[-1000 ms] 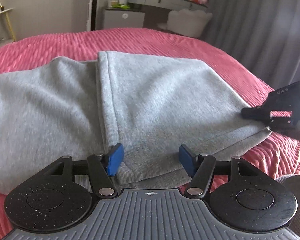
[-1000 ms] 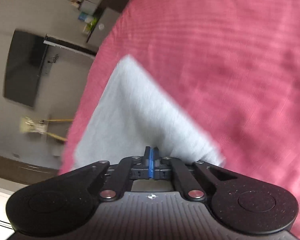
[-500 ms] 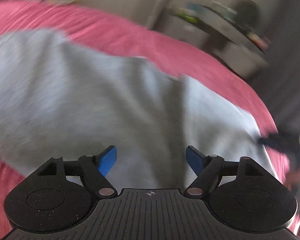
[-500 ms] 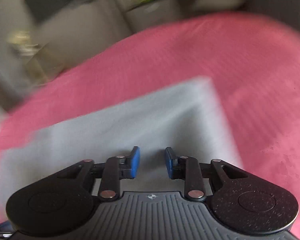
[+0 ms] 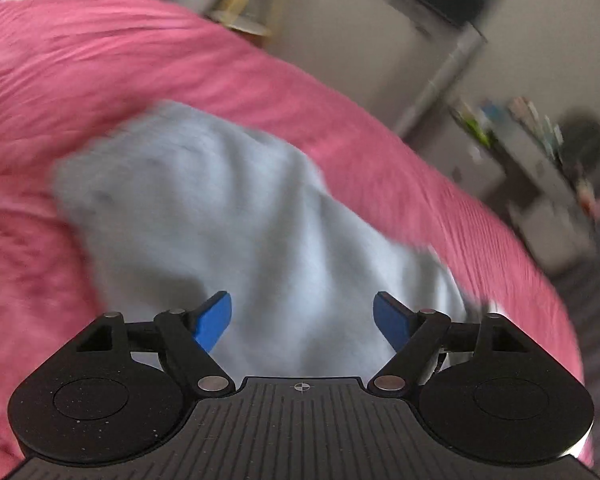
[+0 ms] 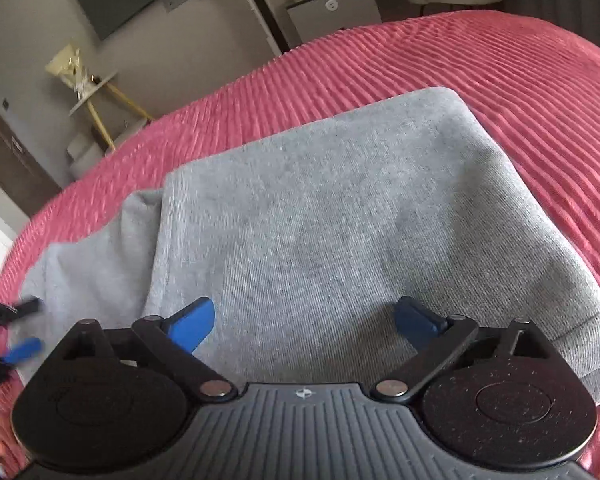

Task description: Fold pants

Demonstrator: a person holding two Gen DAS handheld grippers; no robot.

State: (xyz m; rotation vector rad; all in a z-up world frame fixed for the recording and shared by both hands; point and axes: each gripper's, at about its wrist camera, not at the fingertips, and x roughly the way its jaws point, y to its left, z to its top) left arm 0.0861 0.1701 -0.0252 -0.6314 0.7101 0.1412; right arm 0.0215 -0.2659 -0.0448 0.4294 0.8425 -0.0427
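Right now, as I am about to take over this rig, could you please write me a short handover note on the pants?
Left tongs: open, nothing between the pads, over the left part of the grey pants.
Right tongs: jaws have just been opening, now wide, nothing gripped, above the folded part.
Pants: flat on the pink bedspread, one section folded over onto the rest; a single layer sticks out at the left, a hem band lies at the near right.
Done: one fold laid and released.
Left: probably another fold to make the bundle compact, then smoothing; the left view is too blurred to judge the edges.
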